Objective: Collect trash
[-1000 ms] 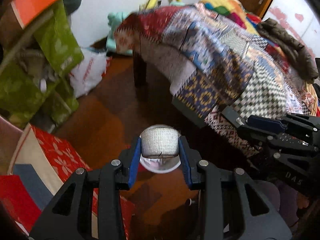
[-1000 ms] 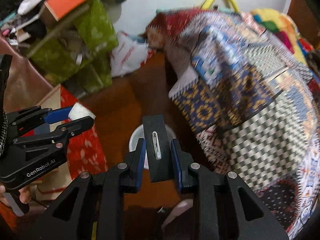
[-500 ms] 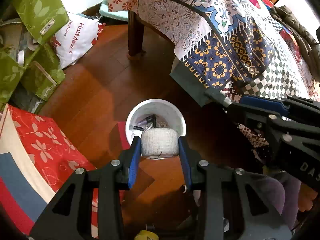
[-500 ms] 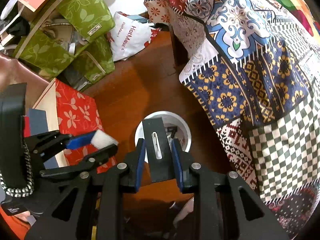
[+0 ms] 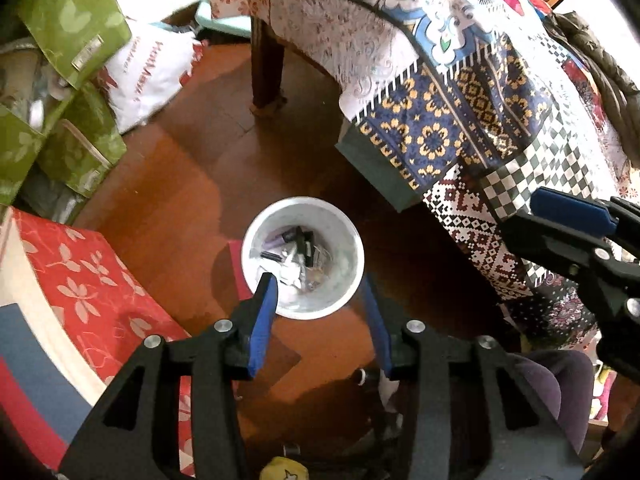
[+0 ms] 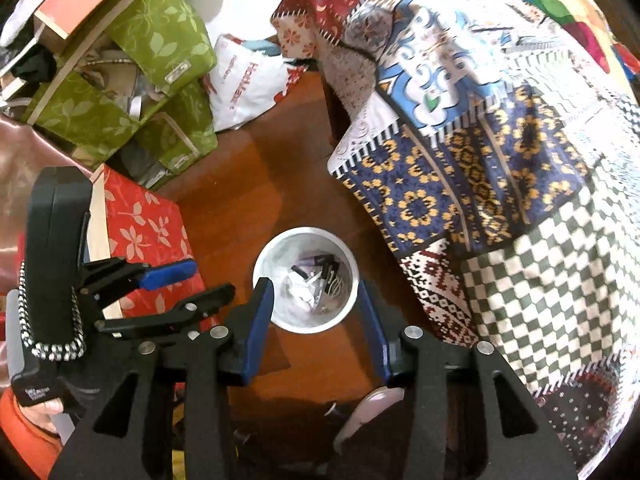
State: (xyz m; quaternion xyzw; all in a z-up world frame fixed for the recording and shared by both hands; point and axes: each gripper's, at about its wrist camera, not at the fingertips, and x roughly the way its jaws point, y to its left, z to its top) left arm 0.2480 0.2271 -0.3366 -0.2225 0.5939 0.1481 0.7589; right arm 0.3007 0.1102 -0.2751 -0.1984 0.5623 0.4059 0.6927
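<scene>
Jaws of both grippers apart, just opened, empty — white bin [image 5: 344, 236] upright below, mouth up.

Left gripper [image 5: 318, 294] pointed steeply down, jaws just opened, nothing between the fingers [image 5: 264, 316]. Right gripper [image 6: 316, 300] likewise angled down beside it, jaws just opened, fingers [image 6: 256, 320] apart and empty

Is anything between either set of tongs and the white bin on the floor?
Nothing visible. Both the left tongs and the right tongs hang open and empty right above the bin, having just been opening. Its mouth is uncovered, with small trash inside. The quilt hangs off to the side.
</scene>
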